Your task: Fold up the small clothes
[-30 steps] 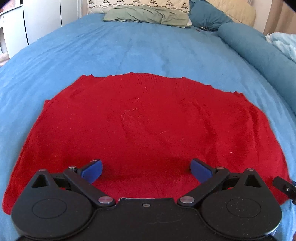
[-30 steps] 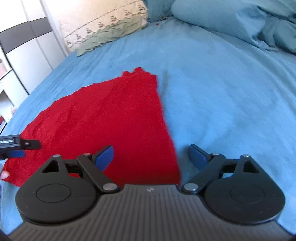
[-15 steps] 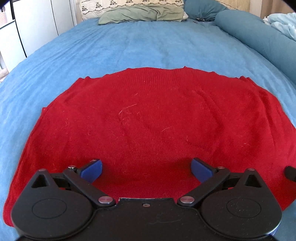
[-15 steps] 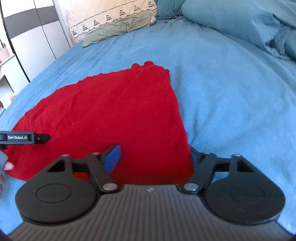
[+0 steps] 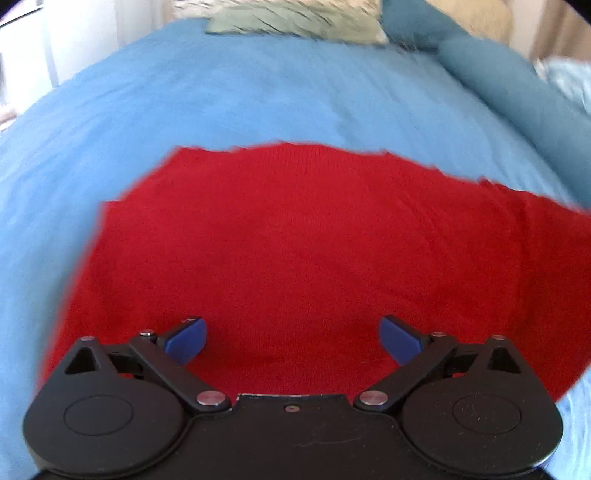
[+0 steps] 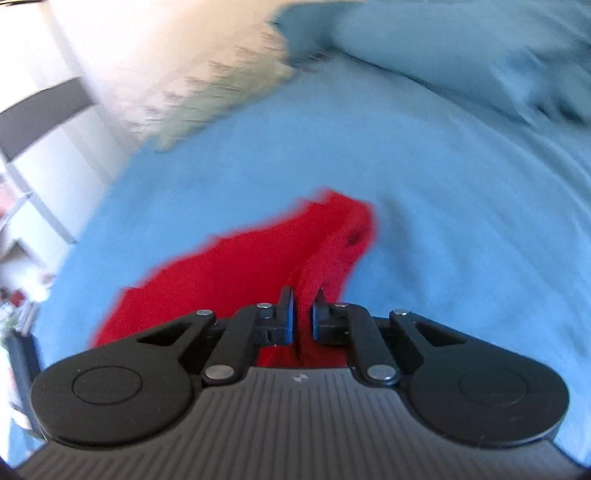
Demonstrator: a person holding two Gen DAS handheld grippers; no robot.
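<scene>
A red knit garment [image 5: 295,251] lies spread on the blue bedspread [image 5: 258,88]. My left gripper [image 5: 291,338] is open, its blue pads [image 5: 186,338] wide apart just above the garment's near edge, holding nothing. My right gripper [image 6: 303,319] is shut on the red garment [image 6: 229,269] at its right edge; the cloth is pinched between the pads and rises in a bunched fold [image 6: 340,243] ahead of the jaws. Both views are blurred by motion.
Pillows [image 5: 295,18] lie at the head of the bed. A teal bolster [image 5: 517,88] and bedding [image 6: 461,55] lie along the right side. White cupboards [image 6: 44,129] stand to the left of the bed.
My right gripper has closed on the garment's right edge and lifted it into a fold. My left gripper stays open; its view has shifted over the garment.
</scene>
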